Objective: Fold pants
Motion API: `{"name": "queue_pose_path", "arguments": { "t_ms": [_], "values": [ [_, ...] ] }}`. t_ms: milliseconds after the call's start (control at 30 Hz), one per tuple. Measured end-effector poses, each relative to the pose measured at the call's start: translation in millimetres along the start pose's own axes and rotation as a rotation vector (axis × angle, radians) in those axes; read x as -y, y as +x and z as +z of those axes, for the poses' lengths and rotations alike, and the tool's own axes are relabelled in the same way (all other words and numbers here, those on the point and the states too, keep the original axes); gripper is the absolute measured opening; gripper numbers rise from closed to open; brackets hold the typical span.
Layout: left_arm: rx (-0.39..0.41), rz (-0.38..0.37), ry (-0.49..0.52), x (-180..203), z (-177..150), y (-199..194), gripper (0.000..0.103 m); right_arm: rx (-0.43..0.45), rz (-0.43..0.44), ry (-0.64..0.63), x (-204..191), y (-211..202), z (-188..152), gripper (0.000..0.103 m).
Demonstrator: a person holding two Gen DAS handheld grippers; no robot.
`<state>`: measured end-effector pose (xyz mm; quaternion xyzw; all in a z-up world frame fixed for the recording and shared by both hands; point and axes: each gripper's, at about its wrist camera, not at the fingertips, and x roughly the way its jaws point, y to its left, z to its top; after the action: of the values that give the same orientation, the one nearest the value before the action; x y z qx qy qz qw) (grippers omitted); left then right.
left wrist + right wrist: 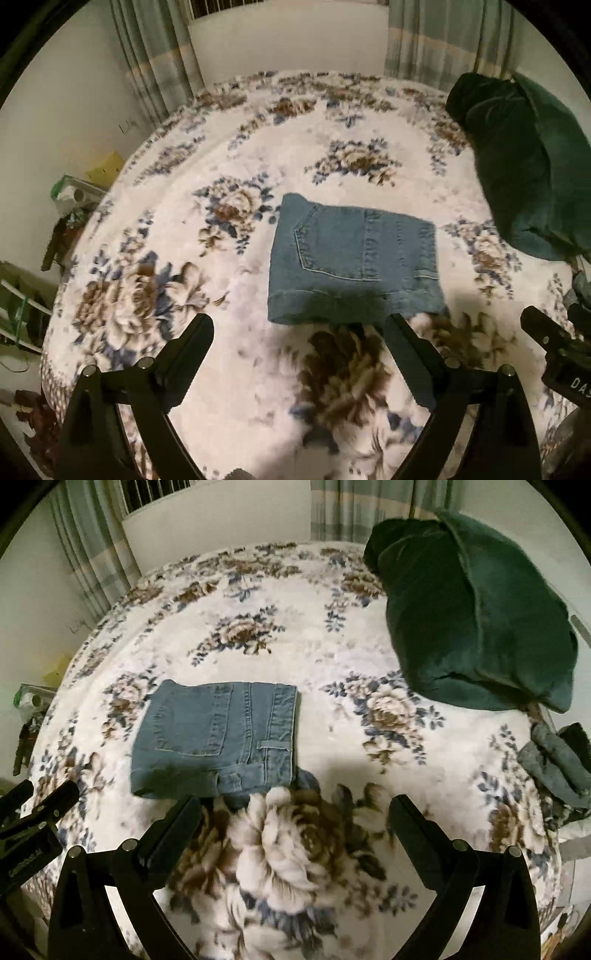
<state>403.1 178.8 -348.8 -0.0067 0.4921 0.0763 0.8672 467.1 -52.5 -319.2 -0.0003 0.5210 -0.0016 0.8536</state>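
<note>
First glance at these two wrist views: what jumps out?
The folded blue jeans lie as a compact rectangle mid-bed on the floral blanket, back pocket up. A dark green pillow sits at the far right of the bed. Both the left gripper and right gripper are open and empty, just short of the jeans' near edge.

A home bedroom: floral-blanketed bed point(258, 122), green pillow point(476, 616), curtains point(155, 55).

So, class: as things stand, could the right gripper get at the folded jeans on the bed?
Probably yes. The right gripper is open and empty, and the folded jeans lie just ahead, to its left, on the floral blanket, with nothing between; the green pillow sits off to the right.
</note>
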Motion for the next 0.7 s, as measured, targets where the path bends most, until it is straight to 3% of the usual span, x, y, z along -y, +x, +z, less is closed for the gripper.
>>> {"name": "queue_pose_path", "arguments": {
  "t_ms": [300, 700],
  "values": [
    [0.107, 0.006, -0.006, 5, -23, -115, 0.094, 0.077, 0.032, -0.022, 19, -128, -40, 0.103],
    [0.193, 0.017, -0.032, 8, -70, -257, 0.094, 0.207, 0.093, -0.082, 40, -317, -97, 0.103]
  ]
}}
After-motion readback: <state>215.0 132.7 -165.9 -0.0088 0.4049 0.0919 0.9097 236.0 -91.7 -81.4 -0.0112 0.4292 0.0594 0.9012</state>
